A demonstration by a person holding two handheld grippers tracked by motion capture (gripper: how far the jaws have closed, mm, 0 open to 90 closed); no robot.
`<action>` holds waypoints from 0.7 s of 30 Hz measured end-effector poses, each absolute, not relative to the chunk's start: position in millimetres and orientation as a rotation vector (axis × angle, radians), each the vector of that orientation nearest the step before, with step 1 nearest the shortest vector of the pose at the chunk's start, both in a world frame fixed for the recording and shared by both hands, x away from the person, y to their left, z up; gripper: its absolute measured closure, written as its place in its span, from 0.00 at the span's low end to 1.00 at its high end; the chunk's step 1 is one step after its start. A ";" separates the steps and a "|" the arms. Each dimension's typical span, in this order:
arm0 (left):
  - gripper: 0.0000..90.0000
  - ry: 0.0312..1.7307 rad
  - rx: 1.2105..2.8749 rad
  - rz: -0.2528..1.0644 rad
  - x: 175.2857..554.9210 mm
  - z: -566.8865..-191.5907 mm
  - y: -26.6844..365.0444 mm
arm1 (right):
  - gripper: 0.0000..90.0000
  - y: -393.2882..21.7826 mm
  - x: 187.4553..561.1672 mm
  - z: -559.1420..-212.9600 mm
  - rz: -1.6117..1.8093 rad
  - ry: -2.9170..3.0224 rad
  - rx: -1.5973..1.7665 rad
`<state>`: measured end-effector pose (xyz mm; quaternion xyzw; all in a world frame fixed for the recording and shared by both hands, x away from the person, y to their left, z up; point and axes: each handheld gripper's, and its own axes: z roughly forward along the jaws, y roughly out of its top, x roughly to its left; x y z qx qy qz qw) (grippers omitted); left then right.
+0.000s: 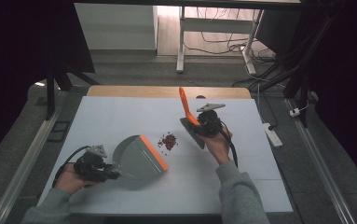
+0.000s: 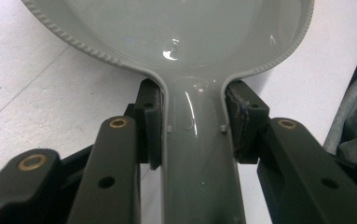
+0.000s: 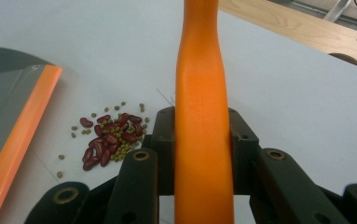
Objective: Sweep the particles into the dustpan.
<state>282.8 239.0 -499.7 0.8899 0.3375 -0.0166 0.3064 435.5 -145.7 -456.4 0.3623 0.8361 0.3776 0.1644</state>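
Note:
A grey dustpan (image 1: 136,157) with an orange front lip (image 1: 154,152) rests on the white table at the front left. My left gripper (image 1: 105,171) is shut on its grey handle (image 2: 199,154), one pad on each side. A small pile of red beans and green peas (image 1: 168,140) lies just right of the lip, and the same pile (image 3: 111,140) is in the right gripper view. My right gripper (image 1: 202,125) is shut on the orange handle (image 3: 203,121) of a brush whose dark head (image 1: 192,132) sits right of the pile.
The white table surface (image 1: 120,116) has a bare wooden strip (image 1: 167,91) along its far edge. Beyond it stand a white desk frame (image 1: 181,42) and cables on the floor. A power strip (image 1: 272,134) lies off the table's right side.

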 end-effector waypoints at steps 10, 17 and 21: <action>0.68 0.904 2.355 -0.060 285.8 -501.3 236.8 | 0.78 -124.4 446.5 -461.2 1.035 2.416 1.006; 0.68 0.897 2.366 -0.068 287.9 -502.5 232.7 | 0.78 -111.1 452.8 -463.6 1.003 2.432 0.986; 0.68 0.892 2.375 -0.073 288.7 -502.9 230.1 | 0.78 -106.5 456.1 -467.7 0.976 2.439 0.974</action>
